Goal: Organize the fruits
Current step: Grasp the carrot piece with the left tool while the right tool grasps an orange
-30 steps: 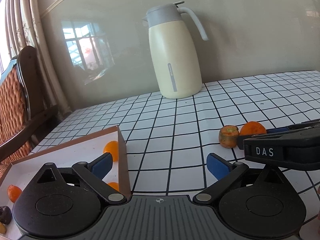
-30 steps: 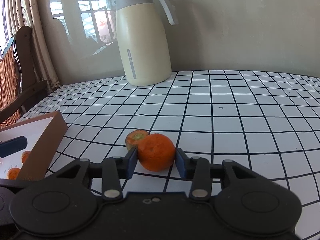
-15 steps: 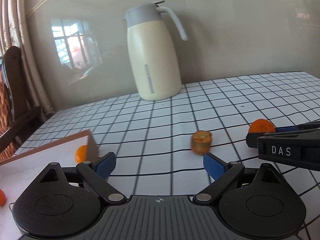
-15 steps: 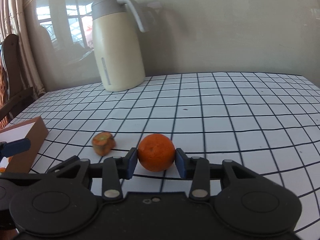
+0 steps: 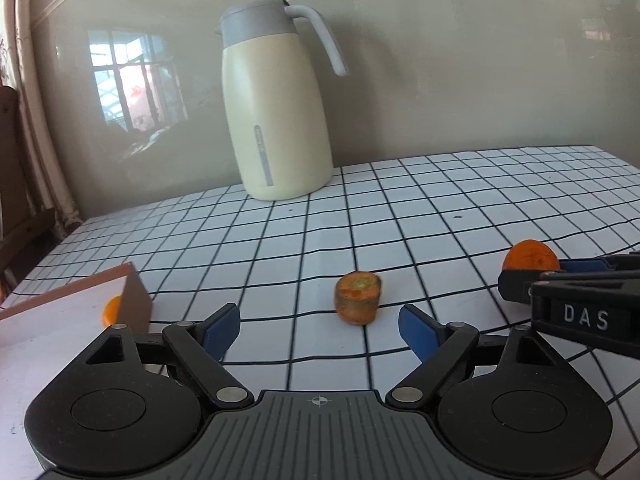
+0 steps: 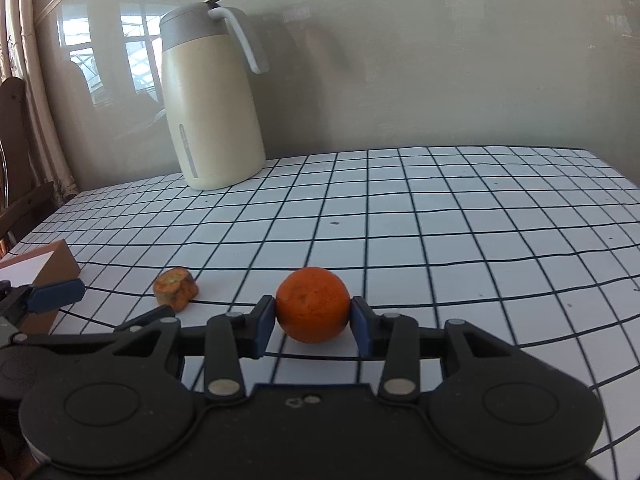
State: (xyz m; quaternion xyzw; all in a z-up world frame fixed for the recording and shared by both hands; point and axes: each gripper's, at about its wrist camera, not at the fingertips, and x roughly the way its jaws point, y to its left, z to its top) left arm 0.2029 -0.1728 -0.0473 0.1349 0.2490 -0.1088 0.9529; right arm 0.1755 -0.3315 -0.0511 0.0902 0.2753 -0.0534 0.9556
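Now, at the far left sits the cardboard box (image 5: 136,300) with a small orange (image 5: 112,312) inside. Next, the left hand-held gripper (image 5: 320,326) is closing, and nothing is between its jaws yet. The cut fruit stump (image 5: 357,298) stands upright on the bench (image 5: 440,208), just ahead and a little right of the middle of that gap. Farther right, the right hand-held gripper (image 6: 313,320) pinches a whole orange (image 6: 313,304). So the left one is nearer the stump.
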